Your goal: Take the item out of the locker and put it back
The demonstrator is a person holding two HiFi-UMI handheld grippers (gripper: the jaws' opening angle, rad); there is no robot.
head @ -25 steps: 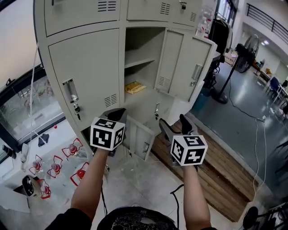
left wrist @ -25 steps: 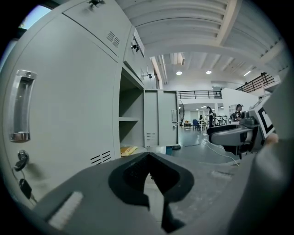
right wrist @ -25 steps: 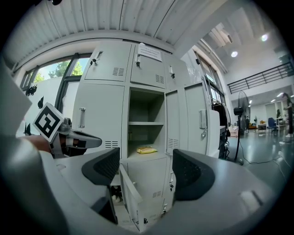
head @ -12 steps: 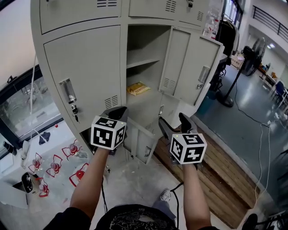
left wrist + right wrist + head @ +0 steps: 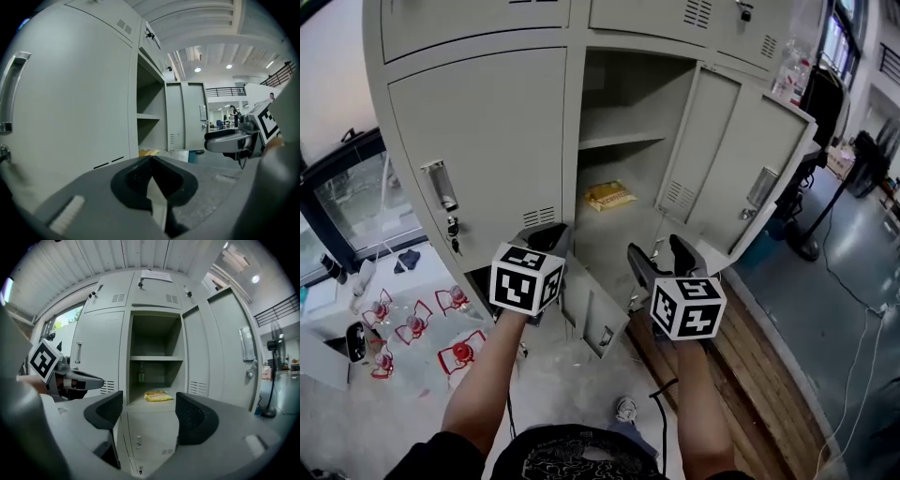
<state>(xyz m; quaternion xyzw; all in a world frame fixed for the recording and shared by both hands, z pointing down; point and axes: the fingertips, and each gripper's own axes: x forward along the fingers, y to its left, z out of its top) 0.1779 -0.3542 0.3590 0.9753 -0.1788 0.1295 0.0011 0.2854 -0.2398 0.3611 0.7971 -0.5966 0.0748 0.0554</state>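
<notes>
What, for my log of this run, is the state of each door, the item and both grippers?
Middle locker door: swung open.
Left locker door: shut.
Lower locker door: open.
Yellow packet: lying flat on the open locker's floor, untouched.
Left gripper: jaws together, empty.
Right gripper: jaws apart, empty.

Open locker (image 5: 478,122) compartment, door swung out to right. Compartment floor (image 5: 614,239): grey metal. Yellow packet (image 5: 610,196) lies flat on it, about midway between side walls, nearer back wall than front edge. Small greenish bottle (image 5: 140,372) stands upright at back left corner (seen only in right gripper view). Shelf (image 5: 623,139) spans compartment above. Room floor (image 5: 572,375) below: pale, speckled, with red-and-white items (image 5: 455,352) lying at its left side.
</notes>
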